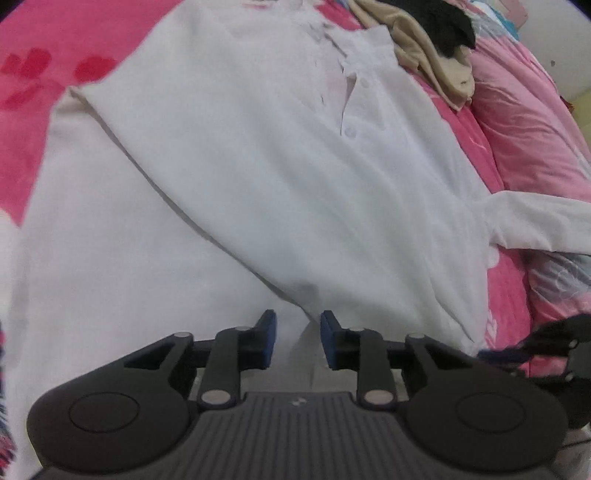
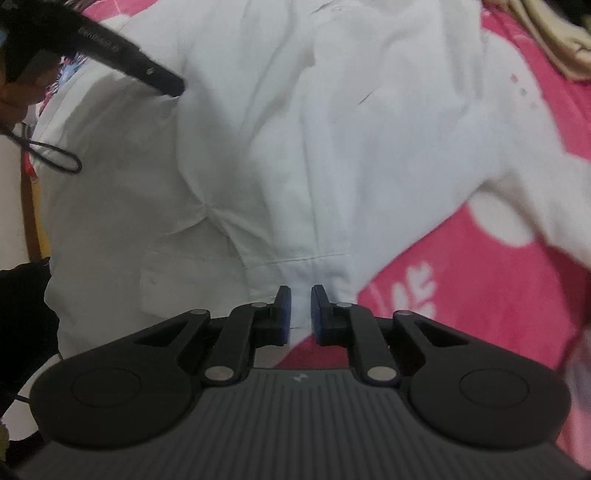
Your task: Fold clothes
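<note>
Left wrist view: the white shirt (image 1: 280, 177) fills most of the frame, spread on a pink bedspread (image 1: 44, 48) with red shapes printed on it.
Shirt, left view: its buttoned placket and collar (image 1: 351, 92) point to the upper right; one side panel is folded diagonally over the body, the fold edge running from upper left down toward the gripper; a long sleeve (image 1: 535, 221) stretches off to the right.
Left gripper (image 1: 298, 339): its blue-padded fingers (image 1: 267, 338) are spread apart, with white cloth showing in the gap; whether the pads touch the cloth cannot be told.
Right wrist view: the same shirt (image 2: 295, 129) lies crumpled, drawn into creases that converge on the gripper.
Right gripper (image 2: 301, 310): the fingers (image 2: 284, 310) stand close together, pinching a stitched hem corner of the shirt, which is bunched in the narrow gap.
Other gripper seen from the right: a black finger (image 2: 155, 75) of the left gripper reaches in from the upper left, over the shirt.
Bedspread, right view: pink with white leaf and blob prints (image 2: 480, 288), bare to the right of the shirt.
Beyond the shirt: a beige garment (image 1: 432, 51) with a black garment (image 1: 439, 22) on it lies past the collar; a pink patterned quilt (image 1: 524, 122) lies at the far right.
Left edge, right view: a black cord loop (image 2: 55, 158) rests on the cloth.
</note>
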Tool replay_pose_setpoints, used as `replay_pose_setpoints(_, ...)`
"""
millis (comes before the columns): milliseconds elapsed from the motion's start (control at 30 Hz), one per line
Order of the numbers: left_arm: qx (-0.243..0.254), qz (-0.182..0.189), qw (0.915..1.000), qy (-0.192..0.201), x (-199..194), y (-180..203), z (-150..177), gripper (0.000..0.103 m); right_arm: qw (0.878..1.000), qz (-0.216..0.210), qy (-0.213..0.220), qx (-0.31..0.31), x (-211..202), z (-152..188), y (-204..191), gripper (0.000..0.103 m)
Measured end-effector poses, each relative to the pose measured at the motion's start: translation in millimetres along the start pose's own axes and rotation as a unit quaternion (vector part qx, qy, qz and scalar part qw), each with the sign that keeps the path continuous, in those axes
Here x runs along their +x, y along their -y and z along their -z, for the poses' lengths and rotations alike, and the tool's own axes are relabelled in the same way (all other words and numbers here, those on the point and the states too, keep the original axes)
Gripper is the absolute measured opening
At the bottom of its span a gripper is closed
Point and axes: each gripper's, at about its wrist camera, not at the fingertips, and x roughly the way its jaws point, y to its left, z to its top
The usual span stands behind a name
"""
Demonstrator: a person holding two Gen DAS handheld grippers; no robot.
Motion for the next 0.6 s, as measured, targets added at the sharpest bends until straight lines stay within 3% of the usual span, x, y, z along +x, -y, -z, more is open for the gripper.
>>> replay_pose_setpoints(233,0.02,0.009,0.998,0.059,-20,2,-25,0.033,0.997,0.016,0.07,-0.006,-19,-43,4,0.012)
replay_pose_setpoints(500,0.043,-0.047,0.9966,0.053,5,-8,-45,0.032,0.997,-0.017,0.052,0.049,24,-49,16,0.018)
replay_pose_setpoints(533,0.045,-0.055,0.9961,0.051,9,-9,-47,0.03,0.997,-0.022,0.047,0.056,28,-46,17,0.015)
replay_pose_setpoints(600,0.043,-0.063,0.9959,0.048,13,-14,-47,0.027,0.996,-0.011,0.054,0.068,24,-42,20,0.0)
